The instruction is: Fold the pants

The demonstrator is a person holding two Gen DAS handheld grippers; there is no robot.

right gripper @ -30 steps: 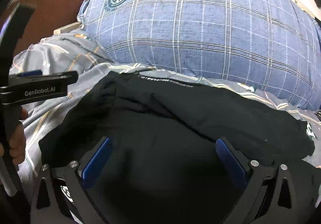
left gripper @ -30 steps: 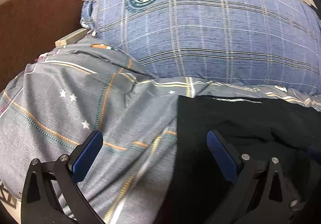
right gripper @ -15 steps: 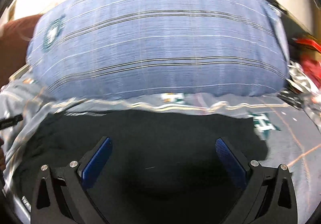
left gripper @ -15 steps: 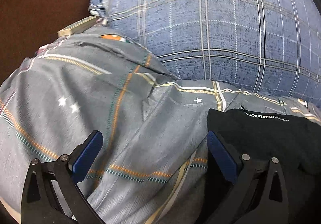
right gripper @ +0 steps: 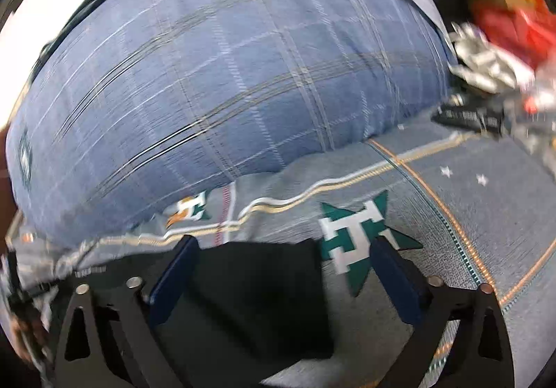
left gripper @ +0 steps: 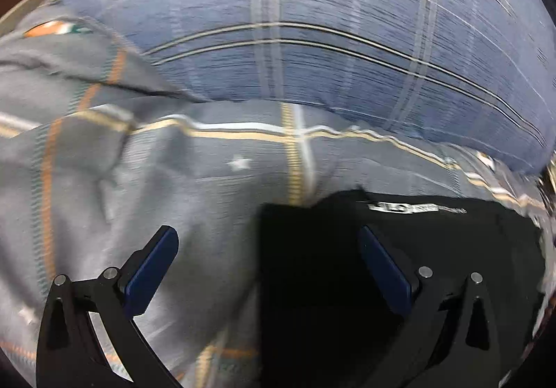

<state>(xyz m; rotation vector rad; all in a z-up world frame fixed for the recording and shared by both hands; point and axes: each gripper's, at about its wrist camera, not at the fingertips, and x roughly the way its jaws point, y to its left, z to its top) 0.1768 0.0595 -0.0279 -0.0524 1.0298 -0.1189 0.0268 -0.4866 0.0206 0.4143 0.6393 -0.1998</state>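
Pillow [left gripper: 312,23]: big, plump, blue plaid cloth.
Sheet [left gripper: 104,179]: grey, striped, creased, blurred.
Pants [left gripper: 434,249]: black, flat on sheet below pillow; edges cut off.
Left claw [left gripper: 267,266]: spread, empty.
Right claw [right gripper: 281,269]: spread, jaws just narrowing, nothing pinched.

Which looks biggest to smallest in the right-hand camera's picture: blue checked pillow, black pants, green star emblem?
1. blue checked pillow
2. black pants, partly hidden by the gripper, so really larger
3. green star emblem on the sheet

A blue plaid pillow [left gripper: 312,23] lies on a grey bedsheet [left gripper: 173,179] printed with stars and green emblems [right gripper: 358,242]; something red, perhaps packaging [right gripper: 504,5], blurs beyond.
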